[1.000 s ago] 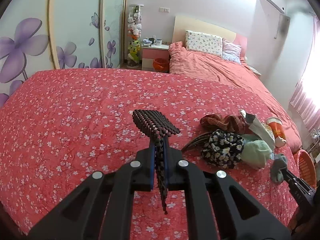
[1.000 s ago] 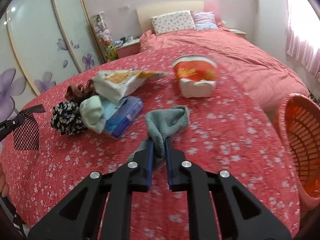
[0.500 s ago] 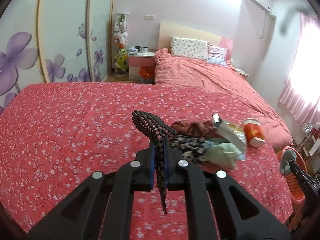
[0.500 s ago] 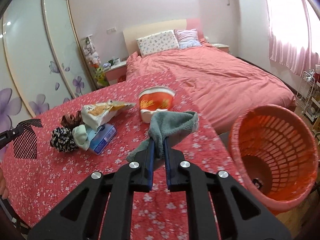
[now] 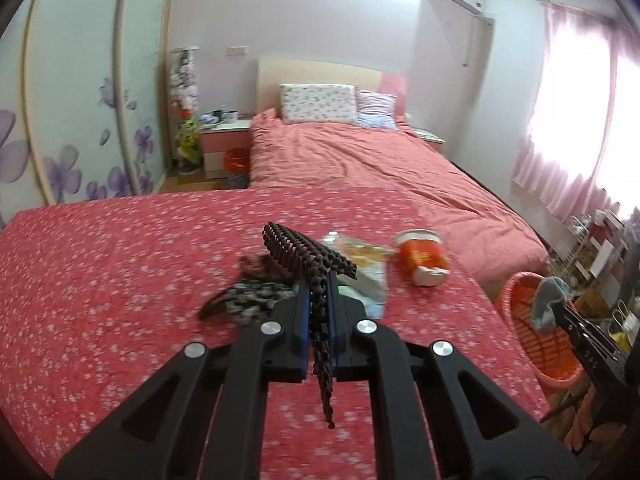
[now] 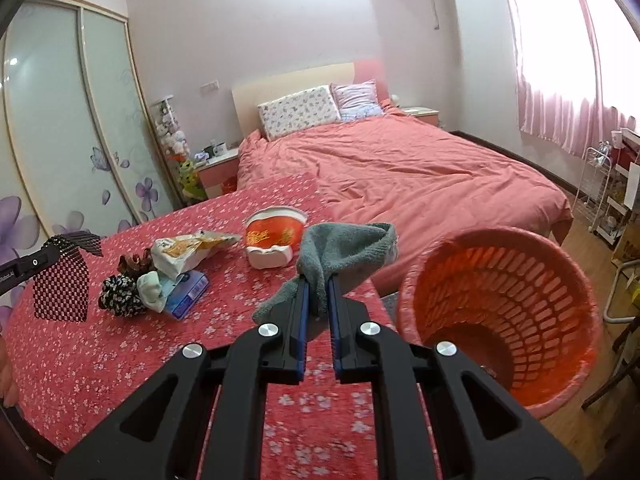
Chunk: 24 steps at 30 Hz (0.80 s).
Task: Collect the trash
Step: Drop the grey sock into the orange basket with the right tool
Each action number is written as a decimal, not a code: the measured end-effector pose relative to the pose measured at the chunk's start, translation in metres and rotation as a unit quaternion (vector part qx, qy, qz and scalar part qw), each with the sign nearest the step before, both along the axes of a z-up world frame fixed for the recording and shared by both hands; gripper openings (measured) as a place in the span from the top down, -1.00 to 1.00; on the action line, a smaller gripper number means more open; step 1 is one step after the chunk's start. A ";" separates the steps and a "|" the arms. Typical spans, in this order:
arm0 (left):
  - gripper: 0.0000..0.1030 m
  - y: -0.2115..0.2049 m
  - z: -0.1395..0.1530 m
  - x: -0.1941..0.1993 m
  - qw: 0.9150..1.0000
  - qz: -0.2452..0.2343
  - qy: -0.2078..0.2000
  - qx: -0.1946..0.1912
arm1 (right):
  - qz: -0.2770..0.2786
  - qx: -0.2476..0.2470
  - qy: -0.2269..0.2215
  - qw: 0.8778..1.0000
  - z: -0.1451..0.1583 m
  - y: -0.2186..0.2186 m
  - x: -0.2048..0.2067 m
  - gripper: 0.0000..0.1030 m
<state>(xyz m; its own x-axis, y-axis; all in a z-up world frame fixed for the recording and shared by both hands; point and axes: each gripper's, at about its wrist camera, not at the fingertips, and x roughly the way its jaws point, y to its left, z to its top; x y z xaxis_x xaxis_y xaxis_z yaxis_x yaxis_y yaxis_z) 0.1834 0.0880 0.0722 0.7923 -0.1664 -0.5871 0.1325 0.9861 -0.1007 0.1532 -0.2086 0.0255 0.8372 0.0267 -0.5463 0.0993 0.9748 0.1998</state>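
A: Both have lifted since a second ago. The right gripper [image 6: 318,300], clenched on the grey sock [image 6: 344,250], now hangs beside the orange basket [image 6: 560,360], which was barely in view before.

B: And the left gripper [image 5: 318,312]?

A: Grasping the black mesh piece [image 5: 308,254]. Farther left on the tabletop [image 6: 120,352] lie the noodle cup [image 6: 276,236], snack bag [image 6: 184,250] and blue packet [image 6: 188,292].
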 end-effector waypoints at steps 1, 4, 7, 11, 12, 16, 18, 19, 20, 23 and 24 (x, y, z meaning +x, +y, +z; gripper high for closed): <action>0.84 -0.008 0.001 -0.001 1.000 -0.009 -0.001 0.000 | -0.003 0.000 -0.002 1.000 0.001 -0.003 -0.002 0.81; 0.84 -0.031 0.002 -0.002 0.999 -0.033 -0.003 -0.001 | -0.013 0.002 -0.006 1.000 0.001 -0.013 -0.006 0.81; 0.84 -0.056 0.002 -0.004 0.998 -0.056 -0.004 -0.004 | -0.024 0.005 -0.009 1.000 0.001 -0.027 -0.012 0.81; 0.84 -0.086 -0.001 -0.007 0.996 -0.086 -0.002 -0.011 | -0.038 0.008 -0.013 0.999 0.000 -0.043 -0.019 0.81; 0.84 -0.093 -0.002 -0.006 0.996 -0.092 -0.001 -0.013 | -0.041 0.008 -0.013 0.999 0.000 -0.047 -0.019 0.81; 0.84 -0.125 -0.007 -0.006 0.992 -0.123 0.006 -0.021 | -0.058 0.011 -0.015 0.998 -0.002 -0.064 -0.025 0.81; 0.84 -0.140 -0.009 -0.005 0.990 -0.138 0.010 -0.024 | -0.068 0.014 -0.016 0.997 -0.003 -0.076 -0.027 0.81; 0.84 -0.145 -0.011 -0.005 0.989 -0.145 0.012 -0.026 | -0.071 0.015 -0.017 0.997 -0.003 -0.079 -0.028 0.81; 0.84 -0.152 -0.013 -0.005 0.988 -0.152 0.014 -0.029 | -0.077 0.017 -0.018 0.997 -0.004 -0.085 -0.030 0.81; 0.84 -0.177 -0.018 -0.005 0.983 -0.178 0.021 -0.036 | -0.091 0.023 -0.021 0.995 -0.006 -0.100 -0.034 0.81; 0.84 -0.185 -0.019 -0.005 0.982 -0.184 0.022 -0.037 | -0.094 0.024 -0.022 0.995 -0.006 -0.104 -0.035 0.81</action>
<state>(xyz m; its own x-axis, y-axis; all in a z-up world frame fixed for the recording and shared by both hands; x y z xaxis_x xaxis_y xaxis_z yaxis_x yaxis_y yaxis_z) 0.1780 -0.0972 0.0531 0.6448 -0.4803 -0.5946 0.4726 0.8619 -0.1836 0.1185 -0.3121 0.0195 0.8527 -0.1066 -0.5114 0.2686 0.9291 0.2543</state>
